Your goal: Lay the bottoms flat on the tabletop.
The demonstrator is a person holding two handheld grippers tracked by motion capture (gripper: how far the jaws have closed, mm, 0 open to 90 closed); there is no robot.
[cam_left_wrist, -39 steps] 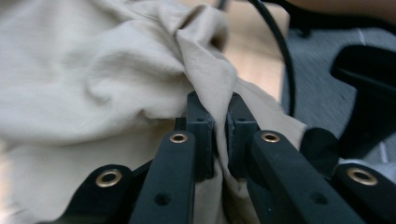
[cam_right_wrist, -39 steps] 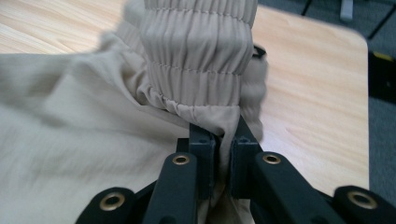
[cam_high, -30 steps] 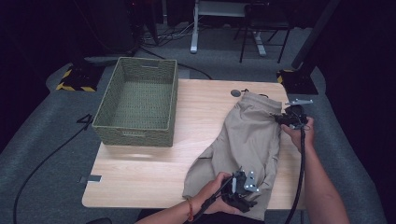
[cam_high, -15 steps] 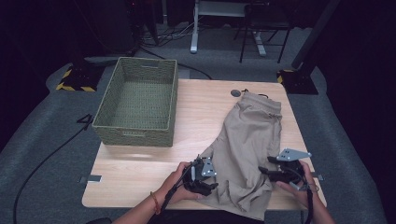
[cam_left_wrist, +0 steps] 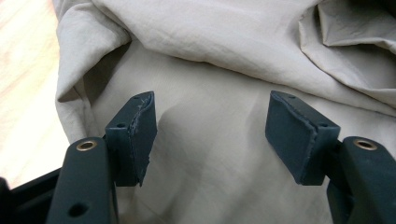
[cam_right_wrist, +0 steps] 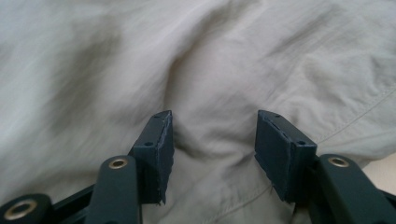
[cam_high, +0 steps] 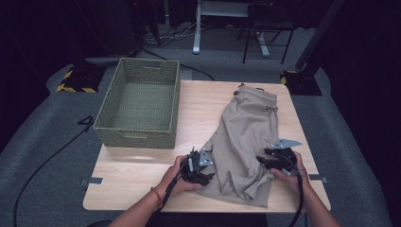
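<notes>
Left gripper [cam_high: 197, 166]: jaws well apart, pads clear of the cloth, nothing held; they have just been opening a little, tan fabric lying under the gap. Right gripper [cam_high: 279, 157]: jaws parted, nothing clamped; they have just been closing somewhat over a raised fold that is not yet pinched. Tan trousers [cam_high: 246, 137]: spread flat between and beyond both grippers, near hem rumpled beside the left gripper, waistband at the far end. Table [cam_high: 198, 109]: bare wood beneath. Woven basket [cam_high: 142, 101]: well beyond the left gripper, holding nothing. Progress, judged: garment laid out; gripping, folding and any stowing remain.
</notes>
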